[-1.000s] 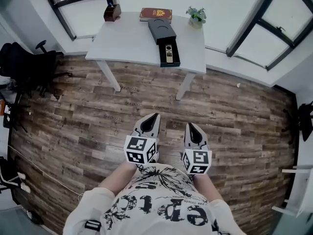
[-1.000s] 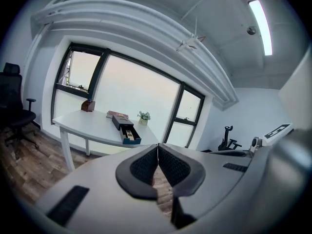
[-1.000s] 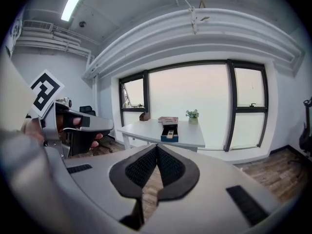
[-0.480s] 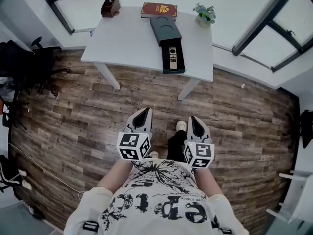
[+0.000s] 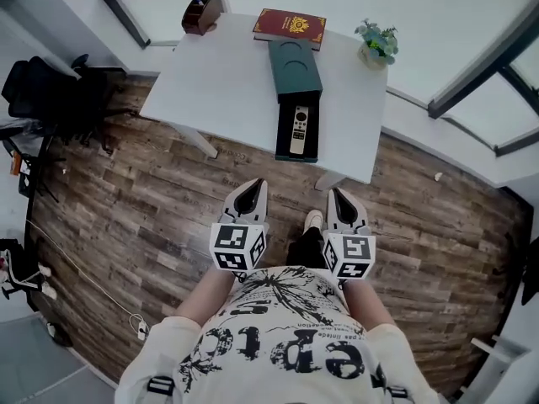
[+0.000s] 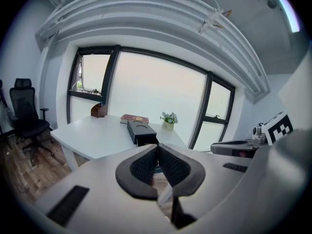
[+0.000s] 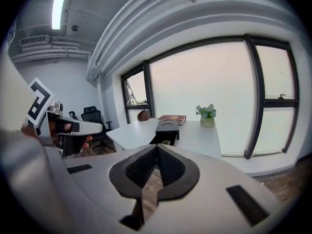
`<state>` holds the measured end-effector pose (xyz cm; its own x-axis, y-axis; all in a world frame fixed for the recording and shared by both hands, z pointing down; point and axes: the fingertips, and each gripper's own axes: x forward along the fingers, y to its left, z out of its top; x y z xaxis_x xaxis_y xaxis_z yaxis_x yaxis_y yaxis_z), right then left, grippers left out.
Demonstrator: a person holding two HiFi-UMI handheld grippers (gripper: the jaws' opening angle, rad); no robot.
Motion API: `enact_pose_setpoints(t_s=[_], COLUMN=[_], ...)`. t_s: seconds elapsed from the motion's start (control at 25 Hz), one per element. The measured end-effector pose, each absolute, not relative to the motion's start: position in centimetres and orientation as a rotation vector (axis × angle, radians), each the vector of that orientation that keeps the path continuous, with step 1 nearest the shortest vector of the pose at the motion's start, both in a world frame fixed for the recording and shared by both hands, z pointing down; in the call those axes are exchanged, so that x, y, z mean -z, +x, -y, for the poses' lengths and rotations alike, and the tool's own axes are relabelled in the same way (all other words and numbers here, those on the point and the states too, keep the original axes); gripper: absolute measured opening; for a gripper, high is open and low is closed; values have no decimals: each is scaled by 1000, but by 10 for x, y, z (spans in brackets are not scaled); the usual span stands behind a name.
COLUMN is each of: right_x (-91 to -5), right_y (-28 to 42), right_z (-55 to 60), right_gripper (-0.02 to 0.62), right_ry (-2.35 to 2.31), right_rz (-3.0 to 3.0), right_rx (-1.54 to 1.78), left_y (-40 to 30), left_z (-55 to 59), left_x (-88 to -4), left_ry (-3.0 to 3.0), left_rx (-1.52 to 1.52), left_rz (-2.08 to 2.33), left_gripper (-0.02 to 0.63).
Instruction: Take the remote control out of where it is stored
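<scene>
I am nearing the desk [image 5: 227, 82]; the remote control [image 5: 299, 130], in its open case [image 5: 295, 72], is drawing closer, untouched. Left tongs [image 5: 252, 189] and right tongs [image 5: 341, 197] are riding clenched, empty.

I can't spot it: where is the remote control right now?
In the head view, the remote control lies in the open dark box on the white table.

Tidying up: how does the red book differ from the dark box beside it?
The red book lies closed, crosswise at the far edge; the dark box lies lengthwise, its tray slid open, showing the remote control. The book looks thinner than the box. Both rest on the white table.
</scene>
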<state>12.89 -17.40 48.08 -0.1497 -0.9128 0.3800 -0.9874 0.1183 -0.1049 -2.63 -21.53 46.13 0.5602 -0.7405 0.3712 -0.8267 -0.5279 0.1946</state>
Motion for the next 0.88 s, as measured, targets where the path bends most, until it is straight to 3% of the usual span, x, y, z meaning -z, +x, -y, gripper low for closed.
enact_pose_setpoints(t_s=[0.4, 0.88], right_x=[-483, -510], right_y=[208, 231], right_z=[278, 322], right_gripper=[3, 3], right_ry=[1726, 1675], right_rz=[2286, 2284], right_rx=[-473, -645], left_y=[59, 78], left_z=[307, 343], left_x=[-485, -529], left_ry=[2291, 2167], left_rx=[-408, -567], left_rz=[1367, 1296], left_gripper=[11, 12])
